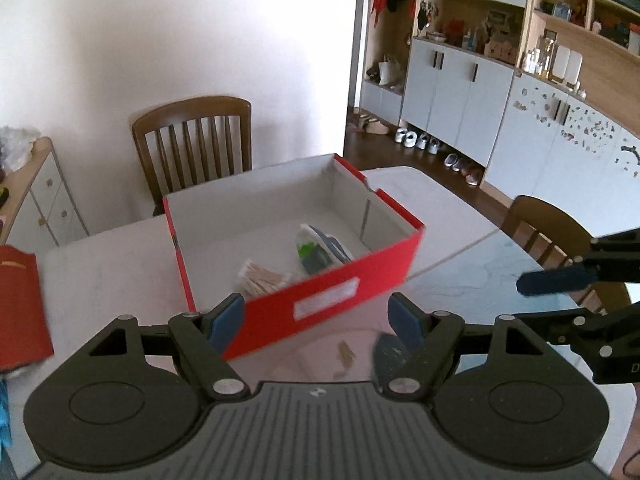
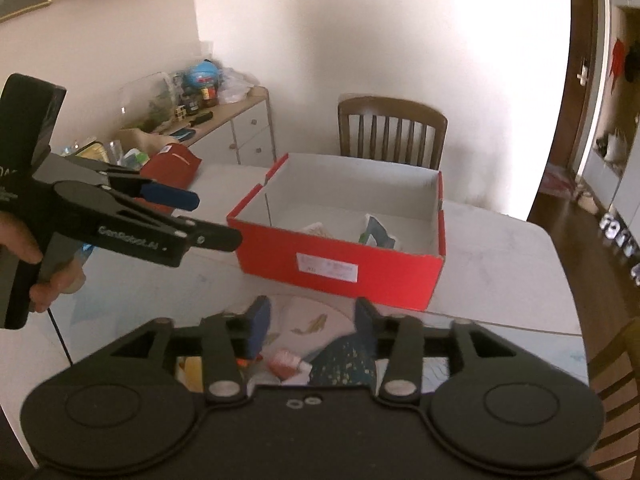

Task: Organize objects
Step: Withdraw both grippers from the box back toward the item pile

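A red cardboard box [image 1: 332, 300] with a white inside stands on the white table [image 1: 448, 216]; it also shows in the right wrist view [image 2: 340, 264]. Inside lie a packet of tan sticks [image 1: 260, 282] and a white, blue and green packet [image 1: 320, 250]. My left gripper [image 1: 316, 320] is open and empty, just before the box's near wall. My right gripper [image 2: 310, 322] is open and empty above small items on the table: a pink packet [image 2: 286, 360] and a dark blue speckled thing [image 2: 344, 364]. Each gripper shows in the other's view [image 1: 560, 280] [image 2: 188, 216].
A red bag [image 1: 20, 304] lies at the table's left edge. Wooden chairs [image 1: 196, 144] [image 1: 552, 228] stand at the far and right sides. A cluttered sideboard [image 2: 224, 120] is at the left wall. Small tan bits [image 1: 346, 354] lie on the table near my left gripper.
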`<state>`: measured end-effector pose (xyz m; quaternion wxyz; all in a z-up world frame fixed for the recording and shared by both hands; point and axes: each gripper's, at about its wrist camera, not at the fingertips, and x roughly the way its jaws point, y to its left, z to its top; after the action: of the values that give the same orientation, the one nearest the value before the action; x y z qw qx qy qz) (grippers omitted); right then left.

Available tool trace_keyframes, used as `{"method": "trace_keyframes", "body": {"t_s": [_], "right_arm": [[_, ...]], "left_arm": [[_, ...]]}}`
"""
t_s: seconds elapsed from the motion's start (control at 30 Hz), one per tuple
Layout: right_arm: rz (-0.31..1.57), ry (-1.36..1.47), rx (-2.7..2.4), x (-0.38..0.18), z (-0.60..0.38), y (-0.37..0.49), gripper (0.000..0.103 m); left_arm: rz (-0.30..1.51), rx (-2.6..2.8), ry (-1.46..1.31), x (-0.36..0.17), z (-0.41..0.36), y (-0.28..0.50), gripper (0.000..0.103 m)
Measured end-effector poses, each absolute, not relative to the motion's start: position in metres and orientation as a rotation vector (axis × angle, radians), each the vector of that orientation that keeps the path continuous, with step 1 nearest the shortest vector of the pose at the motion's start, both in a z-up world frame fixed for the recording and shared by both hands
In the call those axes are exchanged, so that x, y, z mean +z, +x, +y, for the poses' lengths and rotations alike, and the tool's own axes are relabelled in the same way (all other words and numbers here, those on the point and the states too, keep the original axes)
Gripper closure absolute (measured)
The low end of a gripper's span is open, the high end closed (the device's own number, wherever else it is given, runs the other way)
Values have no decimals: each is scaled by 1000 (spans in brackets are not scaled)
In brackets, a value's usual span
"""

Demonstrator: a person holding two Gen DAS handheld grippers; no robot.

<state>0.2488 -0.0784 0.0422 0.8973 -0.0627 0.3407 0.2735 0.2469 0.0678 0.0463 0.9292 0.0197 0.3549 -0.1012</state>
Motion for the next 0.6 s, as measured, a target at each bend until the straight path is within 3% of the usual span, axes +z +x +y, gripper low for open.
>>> {"method": "trace_keyframes", "body": {"t_s": [0.27, 0.5, 0.6], "right_arm": [[713, -140, 568, 28, -87, 211, 48], [742, -121, 568, 7, -90, 186, 30], [763, -118, 561, -2, -92, 178, 28]], "left_arm": [[732, -181, 5, 34, 65, 194, 25], [735, -160, -35, 16, 61, 158, 24], [732, -151, -42, 8, 56, 148, 24]]}}
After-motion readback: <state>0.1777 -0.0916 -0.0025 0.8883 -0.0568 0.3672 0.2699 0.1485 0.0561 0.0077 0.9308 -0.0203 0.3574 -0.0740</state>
